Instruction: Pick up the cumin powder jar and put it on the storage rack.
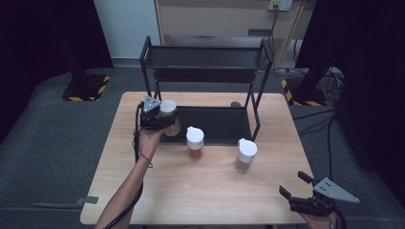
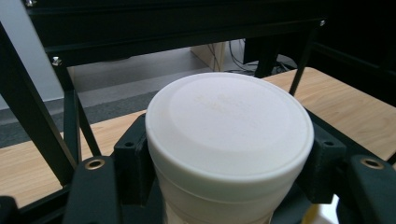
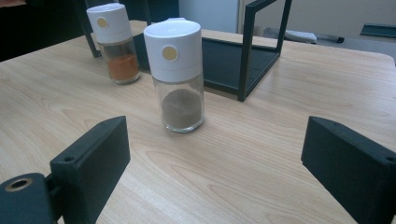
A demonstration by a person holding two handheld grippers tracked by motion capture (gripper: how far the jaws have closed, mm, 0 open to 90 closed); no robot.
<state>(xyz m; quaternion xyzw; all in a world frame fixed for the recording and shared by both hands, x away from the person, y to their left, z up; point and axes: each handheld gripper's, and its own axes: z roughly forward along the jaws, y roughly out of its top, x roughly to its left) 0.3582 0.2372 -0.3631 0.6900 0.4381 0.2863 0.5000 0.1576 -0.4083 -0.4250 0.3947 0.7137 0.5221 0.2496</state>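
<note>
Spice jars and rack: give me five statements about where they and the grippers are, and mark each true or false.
1. The left gripper is shut on a white-capped jar. True.
2. The right gripper is clamped on the jar of brown powder. False: its jaws stand open, apart from that jar, with bare table between them.
3. Two jars stand on the table in front of the black rack. True.
4. The jar of orange powder sits on the rack's top shelf. False: it stands on the table, to the left of the brown one in the high view.
5. The held jar is at the rack's left end in the high view. True.
</note>
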